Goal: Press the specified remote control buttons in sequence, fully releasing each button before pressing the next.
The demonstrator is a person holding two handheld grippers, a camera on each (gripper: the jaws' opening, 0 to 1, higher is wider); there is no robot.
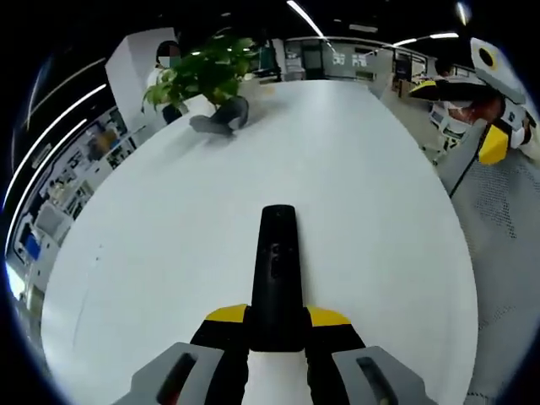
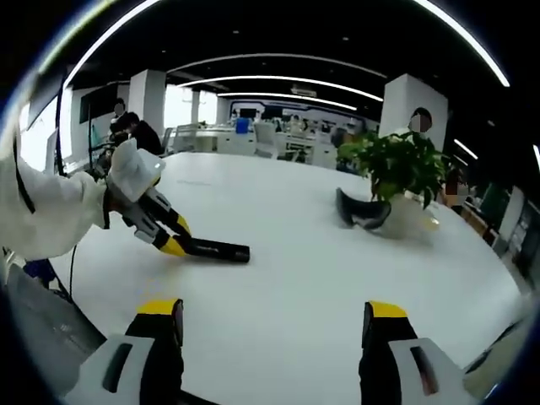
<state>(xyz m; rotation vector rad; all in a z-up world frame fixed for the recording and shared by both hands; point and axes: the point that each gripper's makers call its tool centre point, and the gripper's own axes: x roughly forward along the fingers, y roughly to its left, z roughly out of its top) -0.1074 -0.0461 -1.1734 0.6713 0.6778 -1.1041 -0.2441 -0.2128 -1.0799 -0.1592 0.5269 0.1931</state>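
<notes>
L gripper [image 1: 277, 325] clamps remote [image 1: 276, 274] btwn jaws; R gripper [image 2: 274, 325] wide open, holding nothing, well apart.

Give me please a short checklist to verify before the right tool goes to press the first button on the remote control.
1. Remote control held firmly: ok, the left tool is shut on its near end.
2. Right tool free for pressing: ok, its jaws are wide apart and hold nothing.
3. Remote visible from the right gripper view: ok, it lies low over the white table, sticking out of the left tool.
4. Button side facing up: ok in the left gripper view, though single buttons are too small to read.
5. Path clear: ok, the potted plant and the dark object beside it stand far off.
6. Which button is first: cannot tell.
</notes>
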